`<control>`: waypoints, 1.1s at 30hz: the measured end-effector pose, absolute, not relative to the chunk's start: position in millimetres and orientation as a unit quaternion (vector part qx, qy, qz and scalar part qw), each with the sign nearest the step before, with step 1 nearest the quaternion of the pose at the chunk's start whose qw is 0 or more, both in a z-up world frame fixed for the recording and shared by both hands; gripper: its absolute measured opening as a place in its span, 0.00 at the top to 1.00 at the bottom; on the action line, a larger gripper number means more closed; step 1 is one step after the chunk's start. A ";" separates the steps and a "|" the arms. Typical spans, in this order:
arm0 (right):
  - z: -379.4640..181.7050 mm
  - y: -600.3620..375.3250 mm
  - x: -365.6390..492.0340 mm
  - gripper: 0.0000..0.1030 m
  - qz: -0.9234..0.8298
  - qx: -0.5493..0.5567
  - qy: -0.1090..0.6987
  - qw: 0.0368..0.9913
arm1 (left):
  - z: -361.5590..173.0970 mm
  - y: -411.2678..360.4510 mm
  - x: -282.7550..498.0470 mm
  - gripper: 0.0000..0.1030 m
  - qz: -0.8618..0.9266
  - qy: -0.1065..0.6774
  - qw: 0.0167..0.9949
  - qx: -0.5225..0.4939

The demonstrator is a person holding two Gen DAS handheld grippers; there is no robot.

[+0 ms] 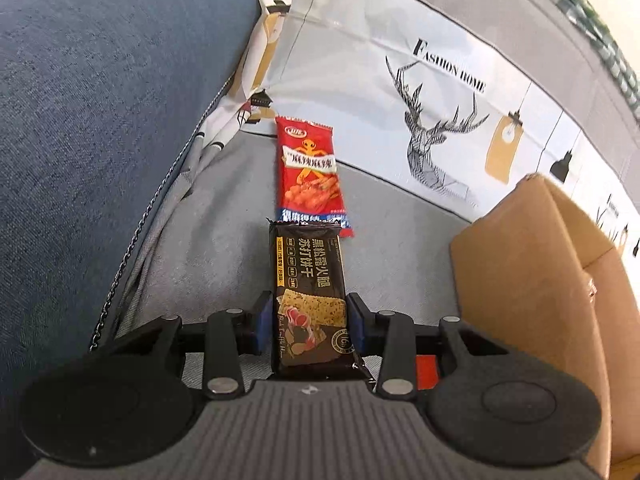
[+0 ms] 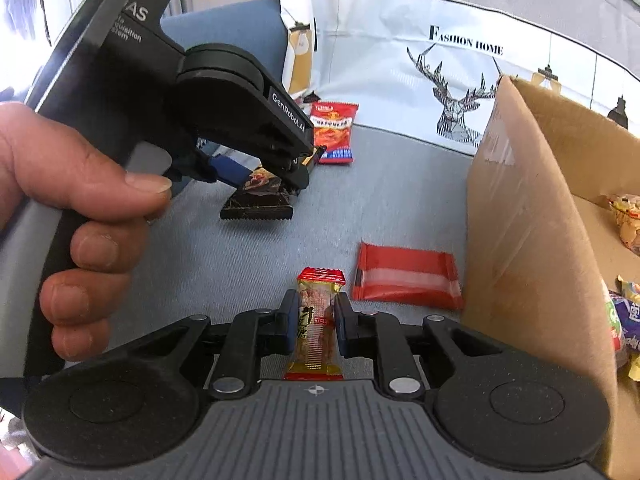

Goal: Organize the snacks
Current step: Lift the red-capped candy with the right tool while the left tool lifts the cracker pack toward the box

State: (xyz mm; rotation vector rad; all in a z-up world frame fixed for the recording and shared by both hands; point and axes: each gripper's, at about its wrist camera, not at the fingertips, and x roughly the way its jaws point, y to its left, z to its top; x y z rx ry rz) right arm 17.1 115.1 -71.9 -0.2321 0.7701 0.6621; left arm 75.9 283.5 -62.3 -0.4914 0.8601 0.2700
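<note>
My left gripper (image 1: 310, 320) is shut on a dark brown cracker packet (image 1: 308, 280), held just above the grey sofa seat; it also shows in the right wrist view (image 2: 256, 200), hanging from the left gripper (image 2: 280, 178). A red spicy snack packet (image 1: 310, 172) lies beyond it on the seat, also seen in the right wrist view (image 2: 334, 130). My right gripper (image 2: 312, 320) is shut on a small red and gold snack packet (image 2: 316, 320). A red wafer packet (image 2: 406, 276) lies flat on the seat beside the cardboard box (image 2: 520, 208).
The open cardboard box (image 1: 532, 272) stands at the right and holds several snack packets (image 2: 624, 300). A deer-print cushion (image 1: 420, 92) lines the sofa back. A blue cushion (image 1: 100, 120) fills the left.
</note>
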 end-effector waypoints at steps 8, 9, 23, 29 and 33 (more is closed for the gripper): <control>-61.7 111.2 13.1 0.81 0.320 -0.104 0.344 0.876 | -56.2 289.5 72.1 0.59 0.125 0.386 0.874 -0.266; -61.0 110.6 13.5 0.81 0.320 -0.103 0.342 0.877 | -55.5 290.3 71.5 0.59 0.123 0.383 0.875 -0.270; -63.8 109.9 11.9 0.81 0.323 -0.106 0.329 0.881 | -52.1 291.8 63.5 0.59 0.108 0.352 0.882 -0.294; -57.8 107.2 11.6 0.81 0.323 -0.098 0.315 0.887 | -48.0 291.9 62.2 0.59 0.093 0.338 0.886 -0.305; -49.6 104.8 9.5 0.81 0.323 -0.088 0.306 0.891 | -44.4 291.3 61.0 0.59 0.085 0.326 0.889 -0.310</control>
